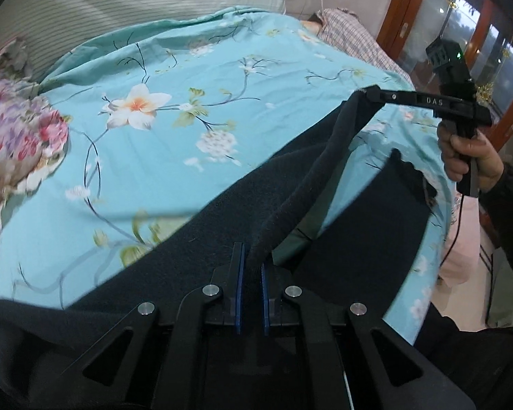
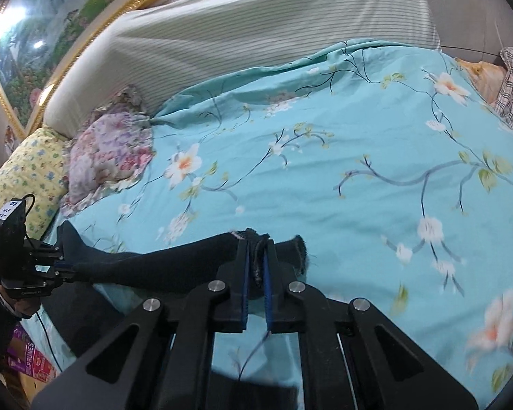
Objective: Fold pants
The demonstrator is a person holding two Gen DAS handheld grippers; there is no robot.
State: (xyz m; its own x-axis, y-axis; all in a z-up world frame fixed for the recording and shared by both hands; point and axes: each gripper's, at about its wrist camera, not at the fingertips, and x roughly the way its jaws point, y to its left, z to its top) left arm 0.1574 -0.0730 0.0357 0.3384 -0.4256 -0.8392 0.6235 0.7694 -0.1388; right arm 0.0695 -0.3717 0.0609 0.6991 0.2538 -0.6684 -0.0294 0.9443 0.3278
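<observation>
Dark navy pants [image 1: 222,212] lie across the near part of a bed with a turquoise floral cover [image 1: 188,78]. My left gripper [image 1: 252,266] is shut on one edge of the pants. My right gripper [image 1: 366,94] shows at the right of the left wrist view, shut on the other end of the same edge, which stretches taut between the two. In the right wrist view my right gripper [image 2: 255,259] pinches the frayed dark cloth [image 2: 188,256], and my left gripper [image 2: 60,266] holds its far end at the left.
A striped cream headboard cushion [image 2: 239,34] stands at the back of the bed. A floral pillow [image 2: 109,150] and a yellow pillow [image 2: 27,177] lie at the left. A checked cloth [image 1: 352,37] lies at the far right, by wooden-framed glass doors [image 1: 461,34].
</observation>
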